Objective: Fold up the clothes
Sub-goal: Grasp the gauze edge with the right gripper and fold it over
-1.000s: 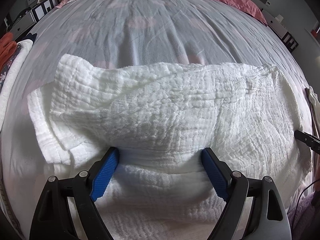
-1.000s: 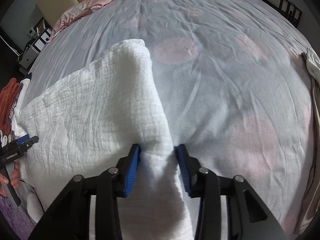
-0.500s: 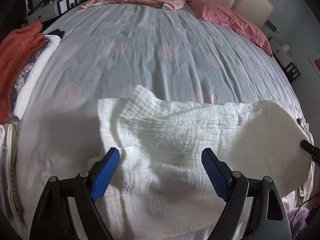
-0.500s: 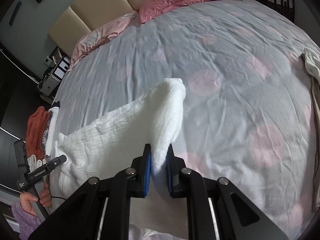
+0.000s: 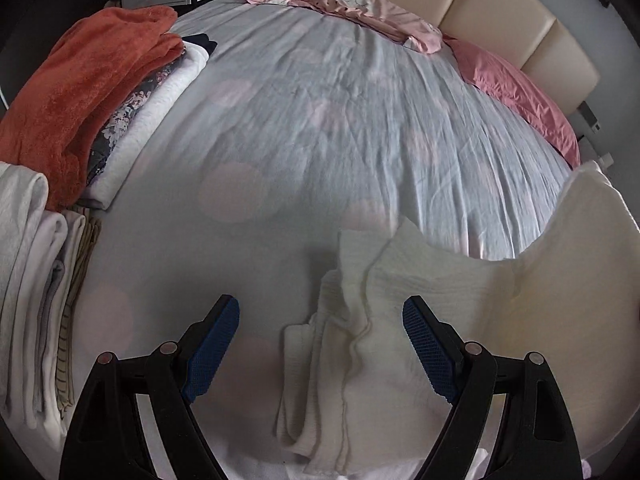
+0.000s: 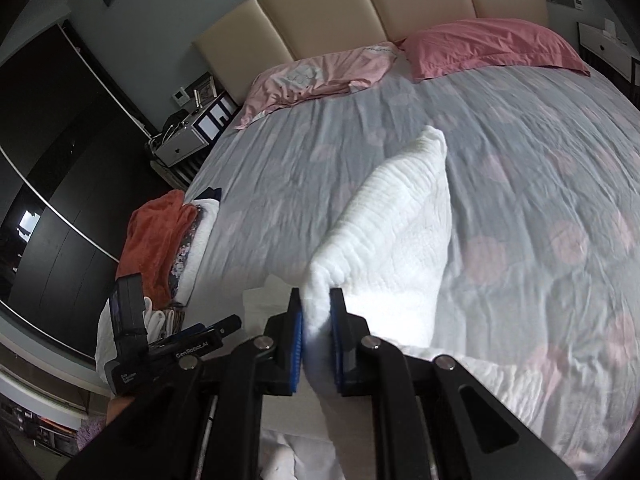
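A white crinkled garment [image 5: 400, 320] lies bunched on the grey bed, its right side lifted up. My left gripper [image 5: 320, 344] is open and empty, its blue pads above the garment's left folds. My right gripper [image 6: 316, 340] is shut on a fold of the white garment [image 6: 400, 220] and holds it raised above the bed, the cloth hanging in a peak. The left gripper's body [image 6: 168, 348] shows at the lower left of the right wrist view.
A stack of folded clothes, topped by an orange towel [image 5: 80, 88], lies along the bed's left edge, with more folded whites [image 5: 28, 280] nearer. Pink pillows [image 6: 480, 44] and a beige headboard [image 6: 360, 8] stand at the far end. The grey dotted sheet [image 5: 340, 128] spreads between.
My right gripper closed on the garment and lifted it high. My left gripper stayed open and drew back and up, so the garment now sits lower in its view.
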A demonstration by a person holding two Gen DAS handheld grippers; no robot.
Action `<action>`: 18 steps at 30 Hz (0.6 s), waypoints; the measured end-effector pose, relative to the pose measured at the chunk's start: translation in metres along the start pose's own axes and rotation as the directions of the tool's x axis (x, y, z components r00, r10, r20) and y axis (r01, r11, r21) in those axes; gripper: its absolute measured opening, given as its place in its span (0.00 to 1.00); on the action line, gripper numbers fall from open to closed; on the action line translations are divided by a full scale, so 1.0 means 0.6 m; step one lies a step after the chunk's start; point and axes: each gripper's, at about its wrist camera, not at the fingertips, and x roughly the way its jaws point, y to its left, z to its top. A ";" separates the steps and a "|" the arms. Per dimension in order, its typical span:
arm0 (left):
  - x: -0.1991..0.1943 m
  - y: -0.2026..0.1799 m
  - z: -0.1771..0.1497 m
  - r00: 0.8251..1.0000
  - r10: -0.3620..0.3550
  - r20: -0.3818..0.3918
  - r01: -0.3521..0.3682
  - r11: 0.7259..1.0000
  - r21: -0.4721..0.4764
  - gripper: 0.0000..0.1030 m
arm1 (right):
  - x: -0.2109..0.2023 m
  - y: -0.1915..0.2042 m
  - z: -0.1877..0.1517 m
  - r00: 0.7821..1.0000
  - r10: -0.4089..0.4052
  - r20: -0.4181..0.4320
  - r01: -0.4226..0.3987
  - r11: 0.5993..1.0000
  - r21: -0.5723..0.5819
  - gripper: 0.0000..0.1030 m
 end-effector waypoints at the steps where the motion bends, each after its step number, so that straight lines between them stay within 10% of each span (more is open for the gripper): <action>1: 0.001 0.007 0.001 1.000 -0.008 -0.005 0.008 1.000 -0.011 0.83 | 0.015 0.022 -0.005 1.000 0.003 -0.005 -0.003 1.000 -0.029 0.11; 18: 0.016 0.040 0.011 0.998 -0.048 -0.037 0.046 0.998 -0.047 0.83 | 0.271 0.146 -0.175 0.956 0.053 -0.290 -0.112 0.975 -0.191 0.11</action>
